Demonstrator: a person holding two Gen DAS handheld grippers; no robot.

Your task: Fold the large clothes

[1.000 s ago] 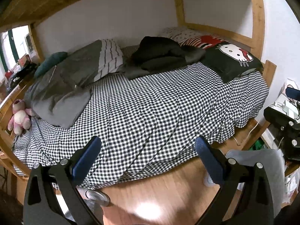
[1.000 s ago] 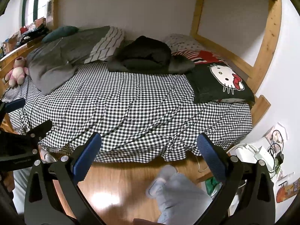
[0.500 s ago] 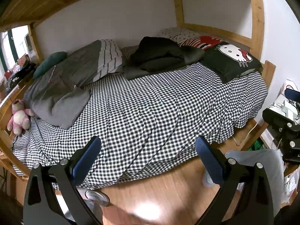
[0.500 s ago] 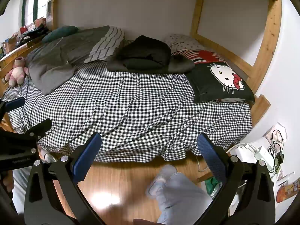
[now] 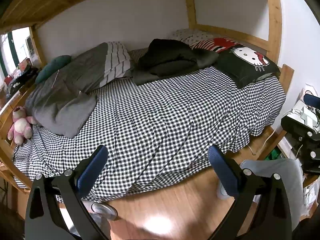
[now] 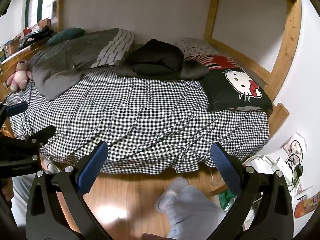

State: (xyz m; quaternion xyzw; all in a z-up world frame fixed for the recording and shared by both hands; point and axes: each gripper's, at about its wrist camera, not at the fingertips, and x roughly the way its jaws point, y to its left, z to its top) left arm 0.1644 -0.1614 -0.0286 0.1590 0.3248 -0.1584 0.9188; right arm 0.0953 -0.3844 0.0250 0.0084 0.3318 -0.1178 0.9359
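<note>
A dark heap of clothes (image 5: pixel 170 60) lies at the far side of the bed, near the wall; it also shows in the right wrist view (image 6: pixel 158 62). The bed has a black-and-white checked sheet (image 5: pixel 170 120). My left gripper (image 5: pixel 158 158) is open and empty, held over the bed's near edge, far from the clothes. My right gripper (image 6: pixel 160 154) is open and empty, also over the near edge. The left gripper also shows at the left of the right wrist view (image 6: pixel 22 140), and the right gripper at the right of the left wrist view (image 5: pixel 306 136).
A grey duvet (image 5: pixel 66 92) and striped pillow (image 5: pixel 116 64) lie at the left, with a pink plush toy (image 5: pixel 20 124). A black Hello Kitty pillow (image 5: pixel 246 64) lies at the right. Wooden bunk posts (image 5: pixel 274 20) frame the bed. My legs and feet (image 6: pixel 186 204) stand on the wood floor.
Both views have shifted slightly, with the bed sitting a little lower and closer in frame. Both grippers stay open and empty.
</note>
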